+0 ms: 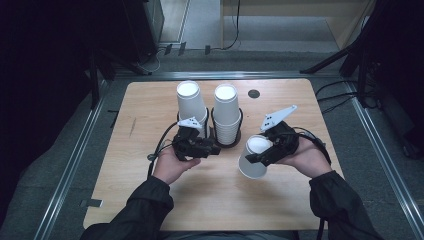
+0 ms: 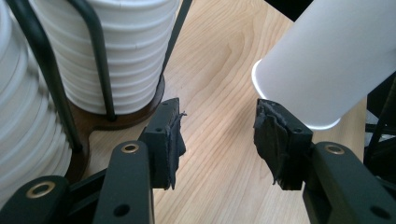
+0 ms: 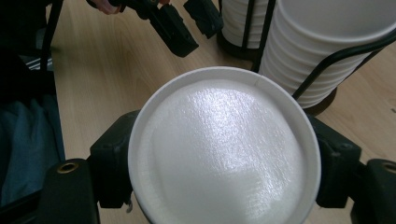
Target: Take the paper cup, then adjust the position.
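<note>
A single white paper cup (image 1: 250,165) hangs bottom-up and tilted over the table's right middle, with my right gripper (image 1: 260,152) shut on its sides. In the right gripper view the cup's round bottom (image 3: 224,149) sits between the two jaws. My left gripper (image 1: 212,148) is open just left of it, in front of the cup stacks, with nothing between its pads (image 2: 170,140). In the left gripper view the held cup (image 2: 322,65) hangs just beyond the right jaw, without touching it.
Two stacks of upside-down white cups, the left stack (image 1: 190,102) and the right stack (image 1: 226,112), stand in black wire holders (image 2: 100,60) at the middle back of the wooden table (image 1: 150,110). A small dark disc (image 1: 254,93) lies behind them. The table's edges drop to the floor all round.
</note>
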Demonstrator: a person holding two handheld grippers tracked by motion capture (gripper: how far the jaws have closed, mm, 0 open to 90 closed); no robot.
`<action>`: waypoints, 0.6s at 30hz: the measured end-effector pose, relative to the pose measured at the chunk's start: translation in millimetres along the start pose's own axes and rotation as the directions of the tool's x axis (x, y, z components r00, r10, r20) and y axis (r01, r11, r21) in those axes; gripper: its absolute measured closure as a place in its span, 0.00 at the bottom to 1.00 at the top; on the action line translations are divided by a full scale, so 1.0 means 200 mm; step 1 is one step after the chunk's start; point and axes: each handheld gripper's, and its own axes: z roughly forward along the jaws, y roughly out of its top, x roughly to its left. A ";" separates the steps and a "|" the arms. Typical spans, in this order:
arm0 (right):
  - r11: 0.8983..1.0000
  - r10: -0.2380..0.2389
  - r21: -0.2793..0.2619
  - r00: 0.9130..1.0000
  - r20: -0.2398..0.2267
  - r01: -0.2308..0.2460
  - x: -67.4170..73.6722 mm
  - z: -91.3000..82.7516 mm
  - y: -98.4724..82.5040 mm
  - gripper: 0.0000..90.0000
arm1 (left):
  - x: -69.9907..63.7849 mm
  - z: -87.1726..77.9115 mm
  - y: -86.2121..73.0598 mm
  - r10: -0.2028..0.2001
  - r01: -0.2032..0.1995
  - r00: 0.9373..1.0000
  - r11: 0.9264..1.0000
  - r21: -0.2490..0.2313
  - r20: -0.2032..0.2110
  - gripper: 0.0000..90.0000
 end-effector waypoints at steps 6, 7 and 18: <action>1.000 -0.004 -0.006 1.000 -0.015 0.004 -0.01 0.07 -0.05 0.27 | 0.00 -0.02 -0.05 0.040 -0.039 0.999 0.999 -0.021 0.027 0.49; 1.000 -0.001 -0.011 1.000 -0.017 0.001 -0.01 0.10 -0.06 0.27 | 0.00 -0.03 -0.06 0.062 -0.061 0.997 0.998 -0.027 0.044 0.49; 0.999 0.020 -0.039 0.999 -0.033 -0.022 -0.05 0.18 -0.10 0.27 | 0.04 0.02 -0.10 0.055 -0.057 0.989 0.998 0.012 0.135 0.26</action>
